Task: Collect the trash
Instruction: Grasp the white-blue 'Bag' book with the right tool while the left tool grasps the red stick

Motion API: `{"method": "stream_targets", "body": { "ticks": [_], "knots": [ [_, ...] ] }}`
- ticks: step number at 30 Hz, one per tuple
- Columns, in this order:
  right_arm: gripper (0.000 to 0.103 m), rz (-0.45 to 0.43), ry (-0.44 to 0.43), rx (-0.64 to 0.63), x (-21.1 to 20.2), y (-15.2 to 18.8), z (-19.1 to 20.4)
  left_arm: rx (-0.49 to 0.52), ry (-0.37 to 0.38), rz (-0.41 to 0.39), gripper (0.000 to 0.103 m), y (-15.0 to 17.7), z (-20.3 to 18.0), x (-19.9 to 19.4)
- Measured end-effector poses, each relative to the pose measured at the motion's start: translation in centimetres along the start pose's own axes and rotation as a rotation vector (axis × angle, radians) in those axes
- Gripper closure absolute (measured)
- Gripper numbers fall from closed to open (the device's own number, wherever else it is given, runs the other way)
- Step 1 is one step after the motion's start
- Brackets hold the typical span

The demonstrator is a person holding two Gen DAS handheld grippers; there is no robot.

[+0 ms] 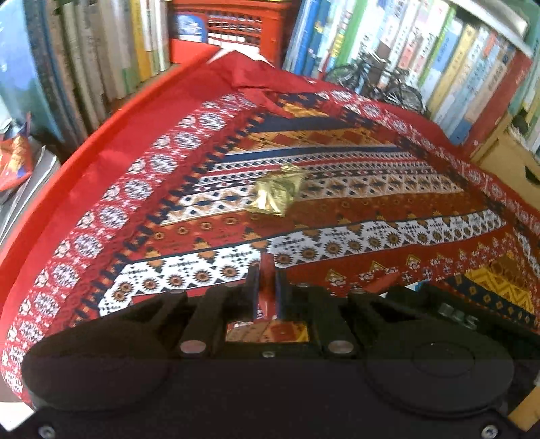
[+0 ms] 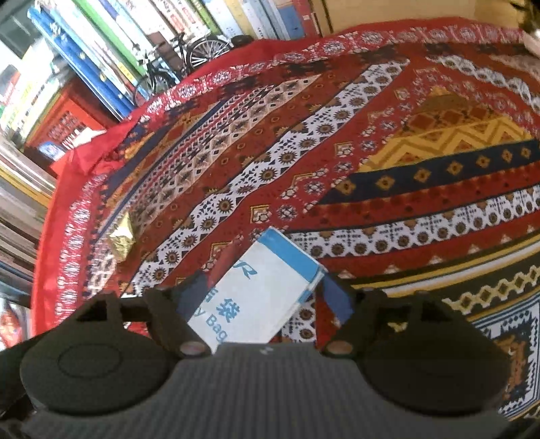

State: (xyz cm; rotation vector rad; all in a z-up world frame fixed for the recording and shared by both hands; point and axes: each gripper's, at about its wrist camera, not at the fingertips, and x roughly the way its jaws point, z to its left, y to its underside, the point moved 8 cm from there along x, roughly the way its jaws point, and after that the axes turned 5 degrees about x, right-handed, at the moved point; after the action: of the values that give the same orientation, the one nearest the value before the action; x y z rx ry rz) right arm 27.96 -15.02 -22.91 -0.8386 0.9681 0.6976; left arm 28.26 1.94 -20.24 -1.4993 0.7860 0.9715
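Observation:
My left gripper [image 1: 266, 274] is shut on a small red scrap of wrapper [image 1: 268, 265], which stands up between its blue pads. Beyond it, a crumpled gold foil wrapper [image 1: 276, 192] lies on the patterned red tablecloth [image 1: 388, 233]. My right gripper [image 2: 266, 277] stands wide, low over the cloth, with a white and blue carton [image 2: 260, 287] lying askew between its fingers. The left pad [image 2: 192, 295] overlaps the carton's edge. A gap shows along most of the right pad [image 2: 335, 299]. The gold foil wrapper [image 2: 121, 238] lies far to the left in the right wrist view.
Rows of books [image 1: 438, 60] line the back and left of the table. A red crate [image 1: 229, 27] and a small model bicycle [image 1: 374, 77] stand among them. A cardboard box [image 1: 506, 162] sits at the right edge and a colourful snack bag [image 1: 13, 158] at the far left.

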Motion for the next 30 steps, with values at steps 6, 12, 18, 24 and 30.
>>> {"method": "stream_targets", "body": {
  "ticks": [6,12,18,24,30],
  "knots": [
    [0.014,-0.024,0.067,-0.074,1.3,0.4,1.6,-0.014,-0.013,-0.018,0.094,0.1,1.5,-0.6],
    [0.016,-0.008,0.120,-0.177,2.0,1.0,2.4,-0.038,-0.026,-0.019,0.094,0.1,1.9,-0.3],
    [0.019,-0.010,0.106,-0.235,1.3,1.8,1.5,-0.028,-0.020,-0.007,0.094,0.4,1.0,0.0],
    [0.020,-0.011,0.210,-0.227,0.8,1.7,-0.7,-0.004,-0.007,-0.003,0.094,0.8,0.0,-0.3],
    [0.017,-0.004,0.158,-0.141,0.5,1.7,-0.3,-0.001,-0.013,-0.017,0.093,1.1,-0.2,-1.3]
  ]
}}
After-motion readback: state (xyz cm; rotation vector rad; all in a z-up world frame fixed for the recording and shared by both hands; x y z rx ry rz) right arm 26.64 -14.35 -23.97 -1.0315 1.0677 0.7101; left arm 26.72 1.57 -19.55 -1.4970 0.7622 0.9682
